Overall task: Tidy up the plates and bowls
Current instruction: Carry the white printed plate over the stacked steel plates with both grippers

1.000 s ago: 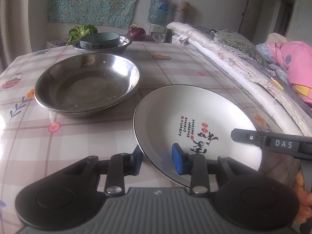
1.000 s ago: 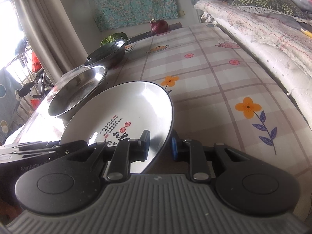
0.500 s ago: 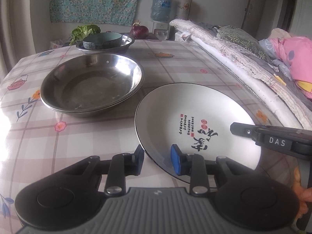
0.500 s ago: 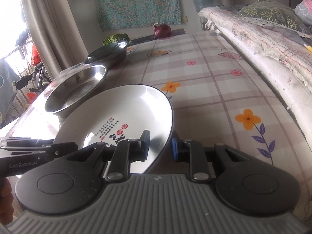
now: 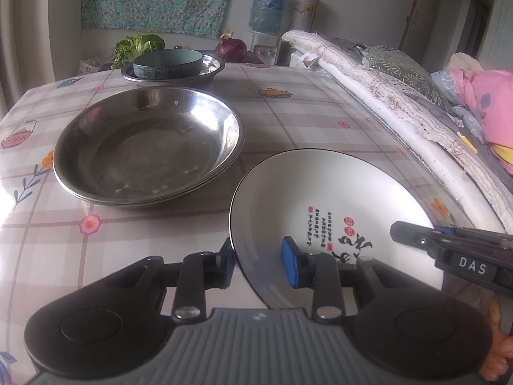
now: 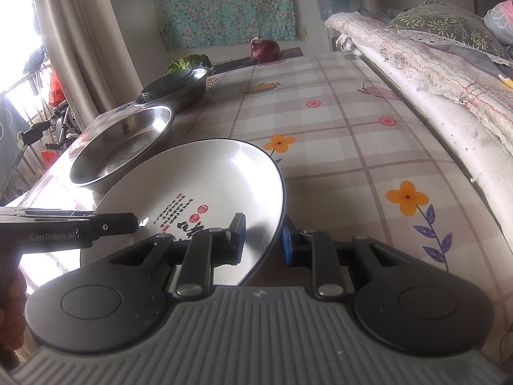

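A white plate [image 5: 320,192] with black and red characters hangs slightly tilted just over the checked tablecloth [image 5: 288,112]. My left gripper [image 5: 258,264] is shut on its near left rim, one blue pad inside and one outside. My right gripper [image 6: 264,237] is shut on the plate's [image 6: 198,176] right rim; its finger, marked DAS, also shows in the left wrist view. To the left of the plate rest stacked steel bowls [image 5: 144,147] [image 6: 121,147]. Farther back, a teal bowl [image 5: 168,62] sits inside another steel bowl [image 5: 208,73].
A leafy green vegetable [image 5: 138,45] and a red onion [image 5: 231,49] lie at the table's far end. Rolled bedding [image 5: 400,122] runs along the right edge. A water bottle [image 5: 267,9] stands behind. A hand [image 6: 12,308] holds the left gripper.
Both grippers keep their hold on the plate. The views shift only slightly and nothing on the table has moved.
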